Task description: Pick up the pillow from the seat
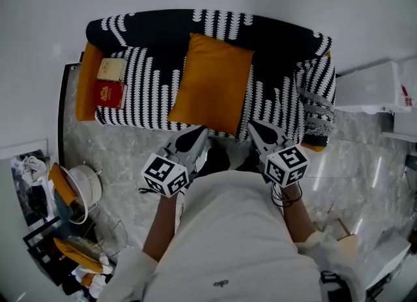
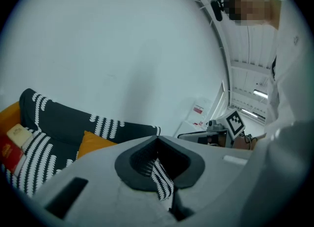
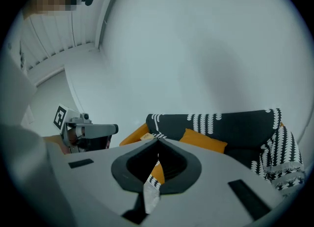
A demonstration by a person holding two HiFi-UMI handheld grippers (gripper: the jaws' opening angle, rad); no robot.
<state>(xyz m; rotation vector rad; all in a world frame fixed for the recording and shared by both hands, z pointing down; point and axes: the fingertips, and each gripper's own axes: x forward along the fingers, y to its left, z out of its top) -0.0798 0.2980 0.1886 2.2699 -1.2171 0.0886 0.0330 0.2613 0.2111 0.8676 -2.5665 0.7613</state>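
Observation:
An orange pillow (image 1: 212, 82) leans against the backrest in the middle of a black-and-white patterned sofa (image 1: 146, 92). My left gripper (image 1: 199, 132) hovers at the seat's front edge, just below the pillow's lower left corner, jaws shut and empty. Just below the lower right corner, my right gripper (image 1: 253, 126) is shut and empty too. In the left gripper view the shut jaws (image 2: 157, 139) point over the sofa, with the pillow (image 2: 92, 142) at lower left. From the right gripper (image 3: 157, 142) the pillow (image 3: 203, 140) shows ahead on the seat.
Two books (image 1: 111, 84) lie at the seat's left end beside an orange armrest (image 1: 88, 89). A striped throw (image 1: 317, 108) hangs over the right armrest. A basket (image 1: 81, 190) and clutter stand on the marble floor at left, a white box (image 1: 374, 89) at right.

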